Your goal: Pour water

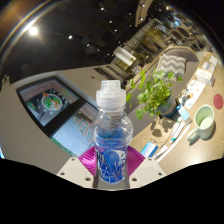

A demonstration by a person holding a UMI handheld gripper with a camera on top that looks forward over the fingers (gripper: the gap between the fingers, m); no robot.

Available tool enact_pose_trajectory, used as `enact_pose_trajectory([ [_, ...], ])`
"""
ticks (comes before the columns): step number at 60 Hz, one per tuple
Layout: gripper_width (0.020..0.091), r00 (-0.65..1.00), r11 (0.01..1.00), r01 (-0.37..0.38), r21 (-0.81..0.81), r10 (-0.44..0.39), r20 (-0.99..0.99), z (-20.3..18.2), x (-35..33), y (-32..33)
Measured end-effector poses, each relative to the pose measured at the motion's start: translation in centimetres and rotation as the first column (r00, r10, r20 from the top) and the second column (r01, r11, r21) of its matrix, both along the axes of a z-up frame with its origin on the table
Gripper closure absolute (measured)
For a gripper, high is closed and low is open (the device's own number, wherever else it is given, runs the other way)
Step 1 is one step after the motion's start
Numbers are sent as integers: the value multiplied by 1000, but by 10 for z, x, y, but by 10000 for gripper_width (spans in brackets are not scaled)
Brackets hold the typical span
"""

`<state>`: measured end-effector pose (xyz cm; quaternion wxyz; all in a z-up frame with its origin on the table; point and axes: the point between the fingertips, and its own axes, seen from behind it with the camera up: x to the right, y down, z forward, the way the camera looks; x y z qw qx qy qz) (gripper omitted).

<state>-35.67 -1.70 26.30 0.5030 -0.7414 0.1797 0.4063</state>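
Bottle (pixel 112 140): upright, white cap on, held between the pink pads
Claw (pixel 112 168): pinching the bottle
Tabletop (pixel 60 150): below, holding a green plant (pixel 153 92)

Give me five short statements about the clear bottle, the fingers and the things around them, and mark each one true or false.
1. The clear plastic water bottle with a blue label stands upright between the gripper fingers. True.
2. The bottle's white cap is off. False: the cap sits on the neck.
3. A leafy green plant is beyond the bottle, to one side. True.
4. The pale green cup is held in the fingers. False: it stands apart on the light tabletop, past the plant.
5. The bottle lies on its side. False: it is upright, its base down between the pink pads.
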Motion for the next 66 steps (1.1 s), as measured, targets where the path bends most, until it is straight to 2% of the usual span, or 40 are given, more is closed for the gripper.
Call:
enact_pose_trajectory([
  [8, 756, 926, 995, -5, -95, -31, -377, 12, 39, 21],
  [20, 756, 619, 976, -39, -213, -143, -772, -18, 97, 53],
  [30, 760, 288, 953, -91, -291, -254, -923, -44, 135, 55],
  [36, 759, 211, 938, -107, -329, -302, -930, -69, 140, 67],
  [45, 757, 297, 927, -148, -344, -290, -910, -72, 132, 62],
  [53, 758, 539, 939, -153, -309, -183, -822, -59, 129, 53],
  [61, 757, 842, 976, -88, -201, -35, -539, -33, 149, 55],
  [66, 755, 953, 994, -28, -104, -5, -302, -9, 171, 64],
])
